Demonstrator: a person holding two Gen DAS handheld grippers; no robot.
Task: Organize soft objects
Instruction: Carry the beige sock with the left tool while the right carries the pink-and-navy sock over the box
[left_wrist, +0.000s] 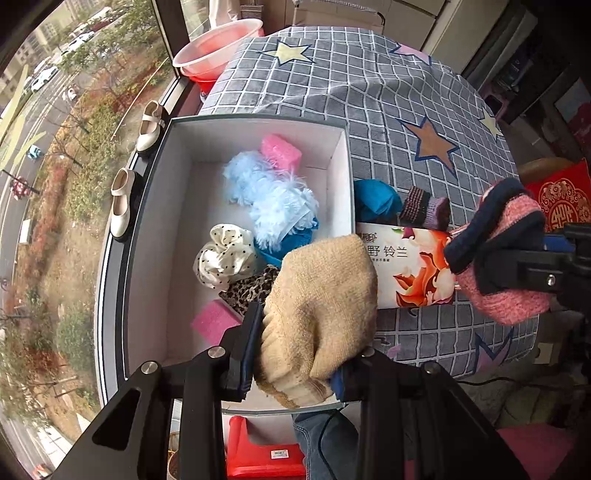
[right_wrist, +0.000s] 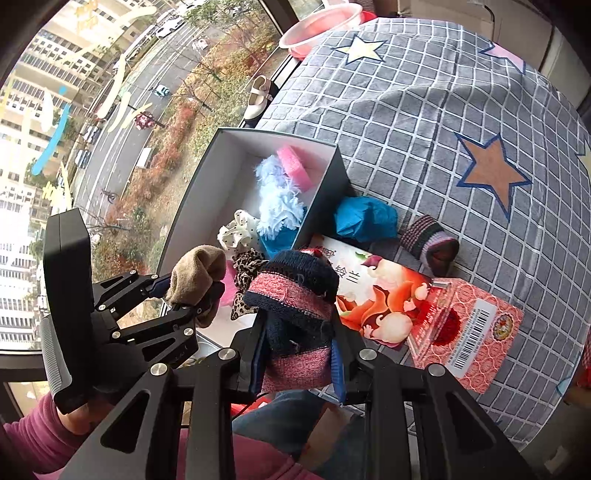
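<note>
My left gripper (left_wrist: 295, 354) is shut on a beige knitted sock (left_wrist: 321, 295) and holds it above the near end of an open white-lined box (left_wrist: 166, 206). My right gripper (right_wrist: 299, 354) is shut on a pink and navy knitted sock (right_wrist: 295, 306), just right of the box over a flowered packet (right_wrist: 388, 302). In the box lie a fluffy light-blue piece (left_wrist: 269, 195), a white dotted scrunchie (left_wrist: 225, 258), a leopard scrunchie (left_wrist: 255, 288), blue cloth and two pink sponges (left_wrist: 280, 151). A blue cloth bundle (left_wrist: 376, 199) and a striped purple sock (left_wrist: 424, 210) lie on the checked cover.
The bed has a grey checked cover with stars (left_wrist: 369, 92). A pink basin (left_wrist: 218, 48) stands at the far left corner. Two white shoes (left_wrist: 123, 203) rest on the window sill left of the box. A red stool (left_wrist: 262, 454) is below.
</note>
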